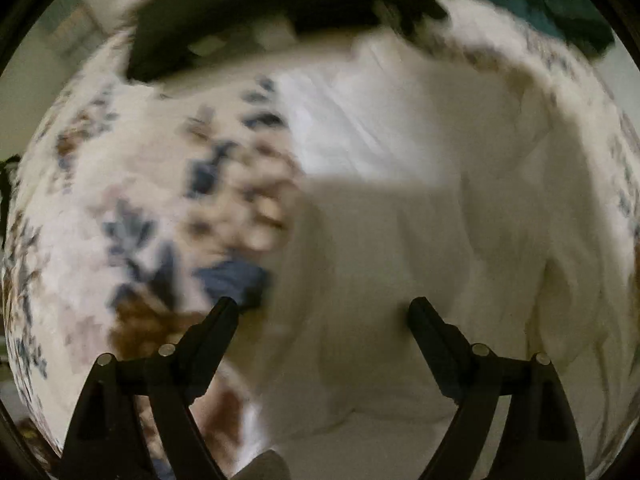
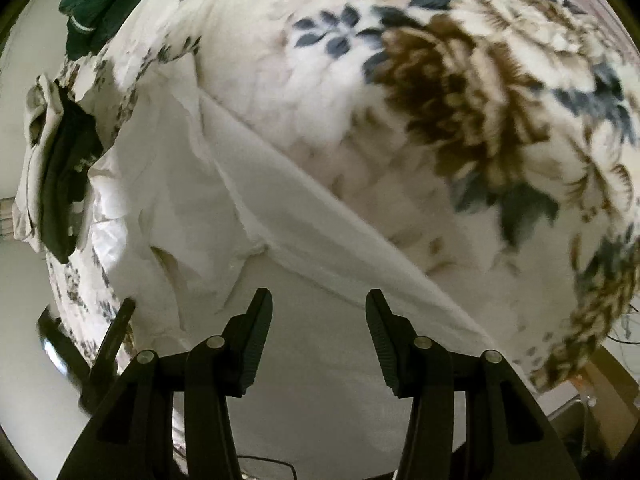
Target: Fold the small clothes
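A white garment lies spread on a floral blanket, blurred in the left wrist view. My left gripper hangs over the garment's left edge with its jaws wide apart and nothing between them. In the right wrist view the white garment runs as a long folded strip from upper left to lower right across the blanket. My right gripper points down over the strip's near part, its jaws apart, and nothing shows pressed between the pads.
A dark green garment lies at the blanket's far corner, also visible as dark green cloth. A beige and black bundle of clothes sits at the left edge. A dark blurred shape crosses the top of the left view.
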Motion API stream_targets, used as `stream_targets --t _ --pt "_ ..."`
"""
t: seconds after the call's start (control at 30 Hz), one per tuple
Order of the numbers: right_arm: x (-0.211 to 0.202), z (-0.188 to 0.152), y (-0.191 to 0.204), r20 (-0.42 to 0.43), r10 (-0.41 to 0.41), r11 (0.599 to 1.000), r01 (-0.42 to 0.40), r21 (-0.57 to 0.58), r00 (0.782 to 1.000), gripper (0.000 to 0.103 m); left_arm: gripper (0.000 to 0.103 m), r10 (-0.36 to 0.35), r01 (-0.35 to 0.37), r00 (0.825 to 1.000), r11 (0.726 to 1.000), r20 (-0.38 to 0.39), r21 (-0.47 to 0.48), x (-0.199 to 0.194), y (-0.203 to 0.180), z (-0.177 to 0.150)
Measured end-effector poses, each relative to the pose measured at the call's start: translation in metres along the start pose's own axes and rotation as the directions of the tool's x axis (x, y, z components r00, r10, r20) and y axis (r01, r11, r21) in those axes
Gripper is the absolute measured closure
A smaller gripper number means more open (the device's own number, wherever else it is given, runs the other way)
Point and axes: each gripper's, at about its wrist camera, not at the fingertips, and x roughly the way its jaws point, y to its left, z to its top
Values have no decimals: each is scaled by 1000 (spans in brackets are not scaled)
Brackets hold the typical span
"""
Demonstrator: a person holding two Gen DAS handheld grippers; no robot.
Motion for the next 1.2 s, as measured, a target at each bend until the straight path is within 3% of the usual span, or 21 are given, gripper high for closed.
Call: stream_targets --t 0.03,0.13,0.3,0.4,0.53,0.6,0.67,0.7,0.77,0.83,0.93,0.97,1.0,1.07,1.2 --pt "-5 1 -2 1 3 1000 -3 3 1000 52 16 -3 3 1000 1000 -25 6 3 -5 -4" --pt "-26 8 -4 1 2 1000 -2 -24 1000 52 16 -1 1 1000 1000 12 5 -23 -7 -22" --pt "-51 22 -16 -26 -48 992 45 -122 998 52 16 -38 41 999 995 33 -91 -82 -5 -61" --pt "-61 34 -35 -72 -59 984 46 -172 996 52 16 -37 38 999 996 21 -75 -104 -32 -83" --pt "-66 57 -62 -122 -79 962 44 -271 989 52 16 -67 61 997 992 -49 -112 -127 -99 -136" --pt "-66 71 -76 -132 -117 944 69 -322 984 52 16 -105 89 988 986 -109 -143 -132 -140 -164" --pt "-71 88 -94 -150 -125 935 66 -348 981 52 16 -171 140 968 975 -182 -174 -132 -187 -195" --pt "-73 98 -103 -163 -123 932 57 -359 979 52 16 -229 185 947 962 -223 -202 -130 -216 -213" --pt "-77 116 -118 -170 -123 928 52 -369 978 52 16 -292 232 921 943 -257 -239 -124 -256 -233" --pt "-80 130 -129 -173 -128 926 56 -373 977 52 17 -310 245 911 937 -271 -247 -114 -297 -248" --pt "-77 148 -143 -188 -134 925 55 -376 973 52 27 -247 193 932 957 -264 -215 -90 -339 -251" --pt "-76 152 -145 -190 -139 923 58 -381 972 52 48 -210 160 941 966 -264 -201 -82 -346 -250" --pt "-74 156 -147 -191 -146 918 61 -391 971 52 81 -146 98 953 978 -267 -184 -72 -352 -250" --pt "-71 162 -147 -195 -155 911 64 -408 969 52 101 -96 42 967 974 -237 -223 -71 -348 -251" --pt "-68 180 -128 -206 -134 894 29 -447 969 52 101 -78 41 990 957 -120 -286 -112 -321 -250"
